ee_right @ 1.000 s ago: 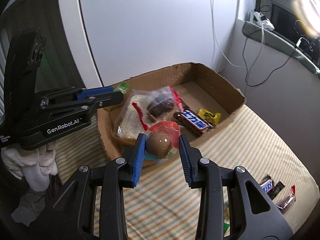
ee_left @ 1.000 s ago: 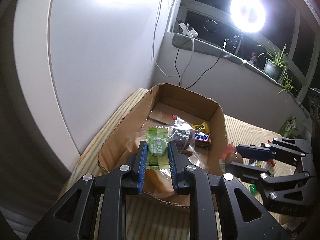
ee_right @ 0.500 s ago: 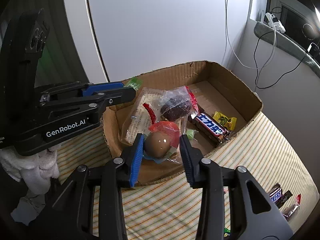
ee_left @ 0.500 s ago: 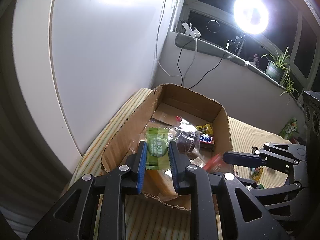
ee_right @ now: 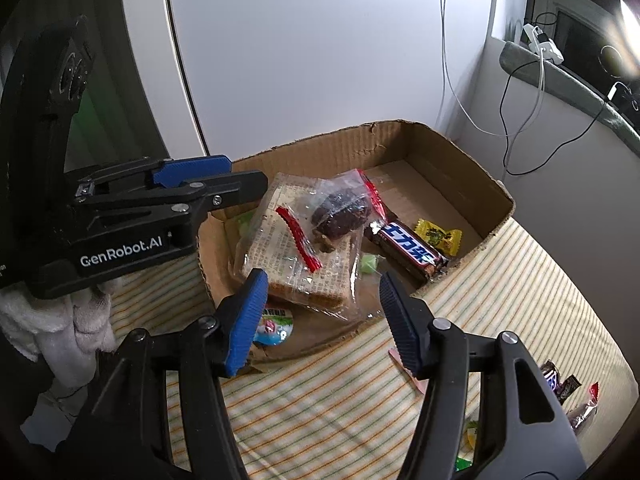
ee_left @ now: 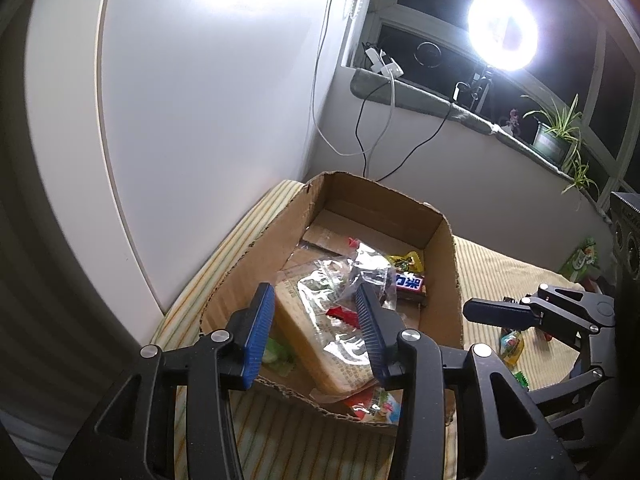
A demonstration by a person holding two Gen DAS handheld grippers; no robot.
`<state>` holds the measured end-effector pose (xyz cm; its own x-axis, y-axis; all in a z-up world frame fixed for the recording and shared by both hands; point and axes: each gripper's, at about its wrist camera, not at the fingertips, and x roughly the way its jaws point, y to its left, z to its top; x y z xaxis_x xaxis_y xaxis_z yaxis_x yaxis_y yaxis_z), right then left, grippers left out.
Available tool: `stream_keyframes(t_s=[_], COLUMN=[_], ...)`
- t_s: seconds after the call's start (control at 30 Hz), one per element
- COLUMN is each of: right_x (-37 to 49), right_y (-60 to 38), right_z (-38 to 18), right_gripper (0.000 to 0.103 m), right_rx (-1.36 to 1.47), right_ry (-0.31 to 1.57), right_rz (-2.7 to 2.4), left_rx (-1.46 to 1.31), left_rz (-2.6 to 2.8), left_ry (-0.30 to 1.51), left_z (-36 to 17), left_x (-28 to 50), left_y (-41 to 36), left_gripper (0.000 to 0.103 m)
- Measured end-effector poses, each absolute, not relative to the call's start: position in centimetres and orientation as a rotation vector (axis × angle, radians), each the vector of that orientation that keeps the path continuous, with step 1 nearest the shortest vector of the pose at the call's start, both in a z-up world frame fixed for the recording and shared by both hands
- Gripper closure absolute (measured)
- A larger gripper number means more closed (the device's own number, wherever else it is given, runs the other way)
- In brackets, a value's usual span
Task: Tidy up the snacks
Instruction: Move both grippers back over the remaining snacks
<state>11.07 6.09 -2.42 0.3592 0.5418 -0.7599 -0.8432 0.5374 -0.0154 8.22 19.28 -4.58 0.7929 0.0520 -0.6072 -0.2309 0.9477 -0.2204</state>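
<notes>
Both tongs hang over the near end of the cardboard box (ee_left: 256,252), tips angled down into it.

Left gripper (ee_left: 316,322): jaws have just been opening and now stand apart with nothing clamped. The green candy (ee_left: 276,354) lies in the box's near corner, just below and inside its left pad, loose. Between and beyond its pads sits the big bagged wafer pack (ee_left: 320,344).

Right gripper (ee_right: 322,312): jaws likewise just been opening, wide apart, nothing pinched. The round snack with the pale blue and red wrapper (ee_right: 274,326) lies on the box floor right against its left pad, free of the right one.

What only the right wrist view gives: the clear bag with a dark brown lump (ee_right: 340,216) on top of the wafer pack, the whole Snickers bar (ee_right: 412,250) and yellow candy (ee_right: 438,236) ahead of its right finger, a second pale green sweet (ee_right: 370,262) beside the wafer pack, and loose bars (ee_right: 560,384) on the striped cloth (ee_right: 320,400) far to its right. It also shows the left gripper side-on with a white towel (ee_right: 60,320) below it.

What only the left wrist view gives: the lamp (ee_left: 502,32), potted plant (ee_left: 554,136) on the sill, a green packet (ee_left: 582,258) and small sweets (ee_left: 512,344) beyond the right gripper's finger.
</notes>
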Motion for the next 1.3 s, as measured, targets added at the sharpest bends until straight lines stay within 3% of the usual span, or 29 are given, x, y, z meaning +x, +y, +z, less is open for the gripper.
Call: stream_keyframes(t_s=[0.67,1.3], right_x=[14.3,18.1], right_y=[-4.8,-17.9], right_z=[-0.5,-3.4], right_gripper=[0.042,0.042], right_rx=[-0.341,-0.280], right_ry=[0.781,0.864], right_rz=[0.723,0.431], left_rx=[-0.268,-0.190], left_rz=[0.028,-0.214], left_ry=[0.609,0.742], left_z=[-2.8,-5.7], left_x=[7.5,10.2], left_y=[13.3,2.8], left_gripper=[0.062,0.059])
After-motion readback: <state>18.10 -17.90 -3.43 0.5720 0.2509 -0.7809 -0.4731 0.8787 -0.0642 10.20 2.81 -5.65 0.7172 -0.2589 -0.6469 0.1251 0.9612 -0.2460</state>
